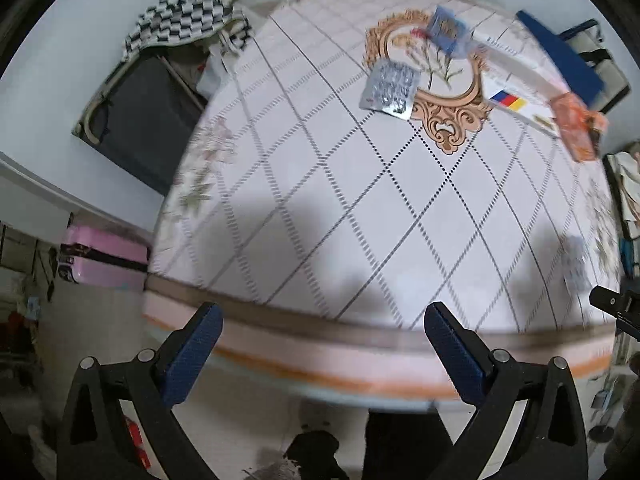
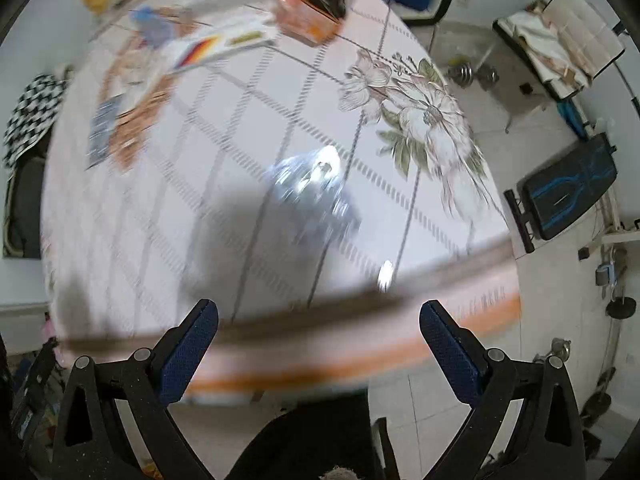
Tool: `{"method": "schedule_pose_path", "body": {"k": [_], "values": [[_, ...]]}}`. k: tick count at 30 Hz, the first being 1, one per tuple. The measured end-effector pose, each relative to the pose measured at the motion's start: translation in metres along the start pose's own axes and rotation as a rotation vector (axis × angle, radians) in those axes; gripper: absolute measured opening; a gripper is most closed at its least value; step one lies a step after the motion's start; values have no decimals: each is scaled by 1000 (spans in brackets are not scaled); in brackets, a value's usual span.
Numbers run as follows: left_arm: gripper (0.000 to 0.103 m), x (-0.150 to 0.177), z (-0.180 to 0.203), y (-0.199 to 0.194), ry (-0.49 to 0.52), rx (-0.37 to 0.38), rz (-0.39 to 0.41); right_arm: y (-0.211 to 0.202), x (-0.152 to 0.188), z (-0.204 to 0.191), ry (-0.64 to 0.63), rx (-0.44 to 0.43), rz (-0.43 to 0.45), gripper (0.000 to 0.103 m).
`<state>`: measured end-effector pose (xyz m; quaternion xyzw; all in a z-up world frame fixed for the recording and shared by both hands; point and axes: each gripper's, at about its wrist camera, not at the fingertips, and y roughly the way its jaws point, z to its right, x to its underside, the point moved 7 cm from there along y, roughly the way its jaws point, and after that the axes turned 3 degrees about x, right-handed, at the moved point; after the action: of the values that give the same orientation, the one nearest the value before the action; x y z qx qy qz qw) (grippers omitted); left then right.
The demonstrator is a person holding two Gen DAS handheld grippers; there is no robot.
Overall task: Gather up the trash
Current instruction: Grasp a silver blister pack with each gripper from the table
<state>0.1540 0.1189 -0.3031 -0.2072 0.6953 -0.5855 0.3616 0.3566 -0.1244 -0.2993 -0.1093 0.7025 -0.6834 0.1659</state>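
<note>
Both views look steeply down on a round table [image 1: 304, 184] with a diamond-patterned cloth. In the left wrist view my left gripper [image 1: 322, 314] hangs open over the table's near edge, nothing between its blue pads. A silver blister pack [image 1: 387, 89] lies far ahead, beyond it a blue wrapper [image 1: 446, 30], a white card with coloured stripes [image 1: 514, 100] and an orange packet [image 1: 576, 126]. Another shiny wrapper [image 1: 574, 262] lies near the right rim. In the right wrist view my right gripper [image 2: 319, 312] is open and empty above the near edge; a blurred silver wrapper [image 2: 312, 188] lies ahead of it.
A chair with a checkered cloth [image 1: 184, 20] stands left of the table, a pink suitcase [image 1: 104, 258] on the floor below it. A blue chair [image 1: 560, 52] is at the far right. In the right wrist view a dark bench [image 2: 568, 188] and weights [image 2: 472, 74] sit on the tiled floor.
</note>
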Motion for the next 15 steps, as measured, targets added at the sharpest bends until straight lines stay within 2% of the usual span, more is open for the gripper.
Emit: {"method": "schedule_pose_path", "body": {"k": [4, 5, 6, 8, 10, 15], "values": [[103, -24, 20, 31, -20, -38, -68, 43, -36, -7, -42, 4, -57, 102], [103, -29, 22, 37, -33, -40, -81, 48, -40, -11, -53, 1, -61, 97], [103, -33, 24, 41, -41, -44, -90, 53, -45, -16, -76, 6, -62, 85], [103, -42, 25, 48, -44, -54, -101, 56, -50, -24, -118, 74, -46, 76], [103, -51, 25, 52, -47, -64, -107, 52, -54, -31, -141, 94, -17, 61], [103, -97, 25, 56, -55, -57, -83, 41, -77, -49, -148, 27, 0, 60]]}}
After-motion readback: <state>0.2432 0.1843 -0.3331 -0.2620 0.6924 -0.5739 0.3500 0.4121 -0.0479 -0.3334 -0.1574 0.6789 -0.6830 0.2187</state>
